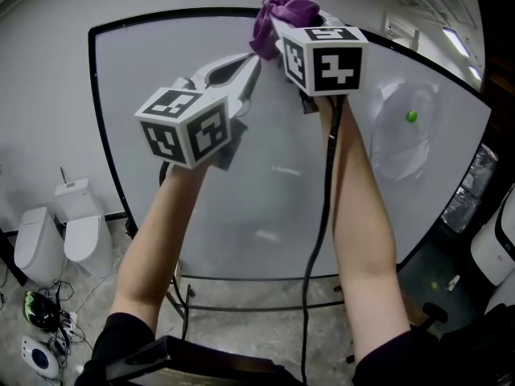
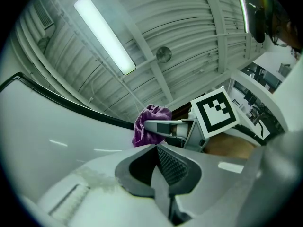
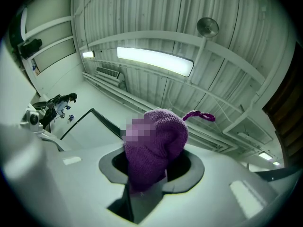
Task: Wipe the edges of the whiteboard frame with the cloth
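The whiteboard (image 1: 265,191) has a thin black frame (image 1: 177,13). My right gripper (image 1: 278,32) is raised to the frame's top edge and is shut on a purple knitted cloth (image 1: 286,8). The cloth bunches over its jaws and lies at the edge. In the right gripper view the cloth (image 3: 156,148) fills the jaws, with the frame (image 3: 106,120) behind it. My left gripper (image 1: 253,63) is shut with nothing in it, just below and left of the cloth, in front of the board. From the left gripper view, the cloth (image 2: 149,124) lies against the frame (image 2: 71,104).
A green magnet (image 1: 412,117) sits on a smudged patch at the board's right. The stand's dark bars (image 1: 241,280) run below the board. White bins (image 1: 48,236) and cables (image 1: 40,312) are on the floor at left, a white appliance (image 1: 495,248) at right.
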Motion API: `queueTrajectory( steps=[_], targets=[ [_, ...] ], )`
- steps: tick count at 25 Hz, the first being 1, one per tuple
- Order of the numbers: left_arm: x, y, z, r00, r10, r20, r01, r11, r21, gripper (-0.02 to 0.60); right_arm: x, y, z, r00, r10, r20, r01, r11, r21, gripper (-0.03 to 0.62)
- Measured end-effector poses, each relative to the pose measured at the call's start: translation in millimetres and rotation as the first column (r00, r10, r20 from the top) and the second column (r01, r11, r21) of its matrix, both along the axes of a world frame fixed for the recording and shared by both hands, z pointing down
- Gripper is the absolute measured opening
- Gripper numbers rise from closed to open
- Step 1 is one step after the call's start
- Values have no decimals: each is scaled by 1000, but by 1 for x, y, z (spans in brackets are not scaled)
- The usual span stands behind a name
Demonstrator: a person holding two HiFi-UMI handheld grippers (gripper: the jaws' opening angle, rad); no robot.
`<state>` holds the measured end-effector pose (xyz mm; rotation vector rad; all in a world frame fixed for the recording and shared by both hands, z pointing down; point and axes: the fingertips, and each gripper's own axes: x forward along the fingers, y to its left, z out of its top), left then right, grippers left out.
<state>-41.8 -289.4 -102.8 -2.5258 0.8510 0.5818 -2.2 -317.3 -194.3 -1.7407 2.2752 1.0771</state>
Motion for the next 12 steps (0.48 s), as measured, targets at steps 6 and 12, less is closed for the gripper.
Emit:
queueTrajectory(
  steps=[6, 12],
  targets=[
    [-3, -2, 1, 1000, 19, 0, -19, 1000, -9, 3, -2, -2, 2, 1000, 12, 0, -12, 1000, 1, 149],
    [-6, -5, 2, 997, 74, 7, -74, 997, -9, 3, -6, -2, 0, 998, 58, 0, -58, 998, 4, 149]
  ],
)
